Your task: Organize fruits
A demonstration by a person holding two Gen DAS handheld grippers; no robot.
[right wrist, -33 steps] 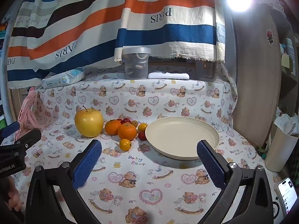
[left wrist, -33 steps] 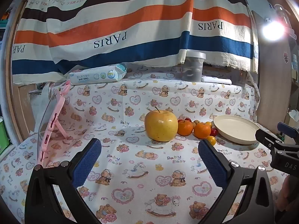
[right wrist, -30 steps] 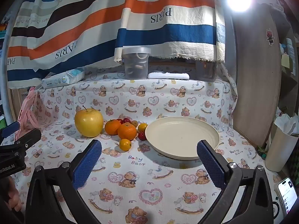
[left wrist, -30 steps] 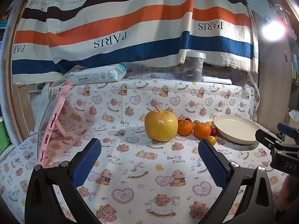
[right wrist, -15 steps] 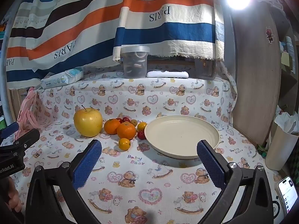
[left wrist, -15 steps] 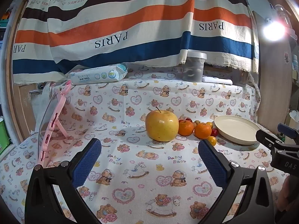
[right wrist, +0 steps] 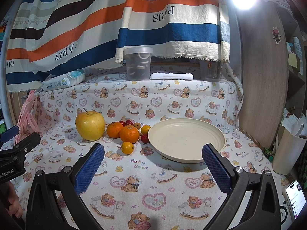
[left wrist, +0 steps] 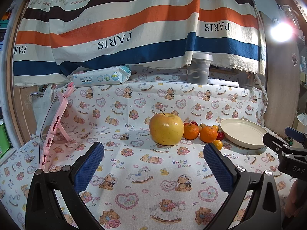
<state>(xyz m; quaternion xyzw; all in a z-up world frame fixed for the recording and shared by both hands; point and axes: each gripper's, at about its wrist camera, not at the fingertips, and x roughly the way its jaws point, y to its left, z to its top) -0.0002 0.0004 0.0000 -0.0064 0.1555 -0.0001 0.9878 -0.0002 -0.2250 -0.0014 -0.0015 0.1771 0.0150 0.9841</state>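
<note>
A large yellow apple [left wrist: 166,129] [right wrist: 90,125] stands on the bear-print cloth. Right of it lie two oranges [left wrist: 208,134] [right wrist: 129,133], a small yellow fruit [right wrist: 127,147] [left wrist: 218,144] and several little red and brown fruits [right wrist: 144,138]. An empty cream plate [right wrist: 186,139] [left wrist: 242,133] sits to their right. My left gripper [left wrist: 153,165] is open, well short of the apple, with nothing between its fingers. My right gripper [right wrist: 153,167] is open and empty in front of the plate and the small yellow fruit.
A pink tablet stand [left wrist: 53,128] leans at the left. On the back ledge are a baby wipes pack [left wrist: 100,78], a clear lidded tub [right wrist: 138,66] and a white remote [right wrist: 171,76]. A paper cup [right wrist: 286,149] and a phone [right wrist: 295,198] are at the right.
Both grippers have drifted slightly forward toward the fruit; the right view has tilted a little. Nothing on the cloth has moved.
</note>
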